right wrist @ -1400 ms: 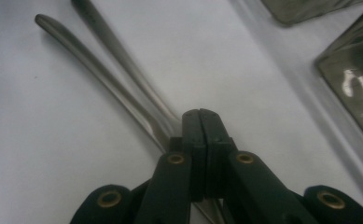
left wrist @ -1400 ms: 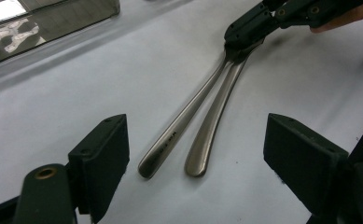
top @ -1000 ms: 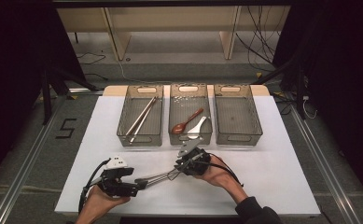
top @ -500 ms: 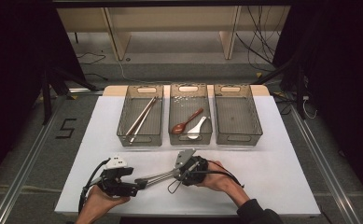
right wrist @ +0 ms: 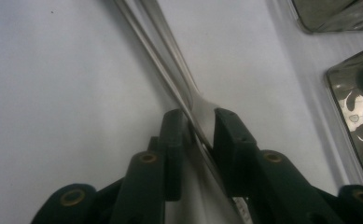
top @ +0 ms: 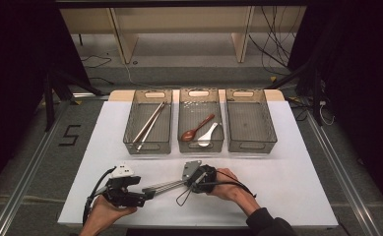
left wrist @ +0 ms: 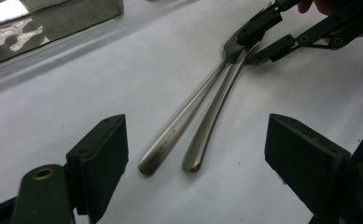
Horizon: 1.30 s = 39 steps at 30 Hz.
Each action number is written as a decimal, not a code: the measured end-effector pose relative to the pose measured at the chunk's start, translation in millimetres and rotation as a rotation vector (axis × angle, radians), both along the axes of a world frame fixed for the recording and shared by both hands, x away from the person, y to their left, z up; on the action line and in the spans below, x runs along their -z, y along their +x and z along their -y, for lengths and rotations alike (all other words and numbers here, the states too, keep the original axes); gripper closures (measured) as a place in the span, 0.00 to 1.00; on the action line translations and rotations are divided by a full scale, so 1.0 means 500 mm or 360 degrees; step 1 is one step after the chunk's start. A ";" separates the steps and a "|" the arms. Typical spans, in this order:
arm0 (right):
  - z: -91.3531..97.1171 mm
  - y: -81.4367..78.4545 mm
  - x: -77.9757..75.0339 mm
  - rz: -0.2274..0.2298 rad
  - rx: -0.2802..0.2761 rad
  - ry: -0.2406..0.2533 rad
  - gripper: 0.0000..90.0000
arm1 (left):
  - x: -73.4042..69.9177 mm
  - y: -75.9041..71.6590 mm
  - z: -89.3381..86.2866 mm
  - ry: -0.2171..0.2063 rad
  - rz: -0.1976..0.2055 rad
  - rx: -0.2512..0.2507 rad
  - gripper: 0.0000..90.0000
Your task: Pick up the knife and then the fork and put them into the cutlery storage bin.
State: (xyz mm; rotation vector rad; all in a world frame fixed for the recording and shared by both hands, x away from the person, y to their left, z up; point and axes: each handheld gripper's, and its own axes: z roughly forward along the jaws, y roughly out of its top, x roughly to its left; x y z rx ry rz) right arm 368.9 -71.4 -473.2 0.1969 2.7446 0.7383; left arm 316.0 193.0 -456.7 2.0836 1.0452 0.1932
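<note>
High view, table: the white table (top: 297, 182) carried three clear bins side by side along its far half, and the middle bin (top: 201, 145) serves as the landmark here.
High view, bins: the left bin (top: 148, 146) held long chopsticks (top: 149, 123); the middle bin held a brown spoon (top: 195, 129) and a white spoon (top: 207, 135); the right bin (top: 251, 143) sat just beside it.
High view, utensils: two metal utensils (top: 163, 186) lay together on the table, near the middle bin on the person's side and a little to its left.
High view, right gripper: the right gripper (top: 195, 178) sat at the utensils' head ends, just in front of the middle bin.
High view, left gripper: the left gripper (top: 144, 193) lay at the handle ends, further to the left of the middle bin.
Left gripper view, tongs: the jaws stood wide, one on each side of the handle tips, touching neither.
Left gripper view, utensils: the pair of metal utensils (left wrist: 207, 107) ran away from the camera, handles side by side, heads crossing at the far gripper.
Right gripper view, tongs: the right gripper (right wrist: 198, 130) was narrow, its jaws just closing in, pads pressing the utensils' necks.
Right gripper view, utensils: the handles (right wrist: 165, 60) ran away over the table, with a bin corner (right wrist: 356, 116) to one side.
</note>
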 end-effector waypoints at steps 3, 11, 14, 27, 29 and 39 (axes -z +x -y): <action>0.003 0.001 -0.002 -0.0013 -0.0002 0.0001 0.91 | 0.000 0.000 0.001 -0.0007 0.0003 -0.0007 0.23; 0.008 0.010 -0.004 -0.0084 0.0032 0.0028 0.99 | 0.000 0.000 0.000 0.0002 -0.0001 0.0001 0.23; 0.007 0.010 -0.005 -0.0106 0.0053 0.0036 0.99 | 0.000 0.000 -0.001 0.0001 -0.0001 -0.0001 0.24; 0.017 0.014 -0.016 -0.0167 0.0092 0.0119 1.00 | 0.001 0.000 0.000 0.0004 -0.0002 0.0002 0.24; 0.019 0.014 -0.021 -0.0185 0.0089 0.0126 1.00 | 0.001 0.000 0.000 0.0003 -0.0004 0.0002 0.24; 0.028 0.016 -0.045 -0.0167 0.0119 0.0180 1.00 | 0.001 0.000 0.000 0.0008 -0.0007 0.0001 0.24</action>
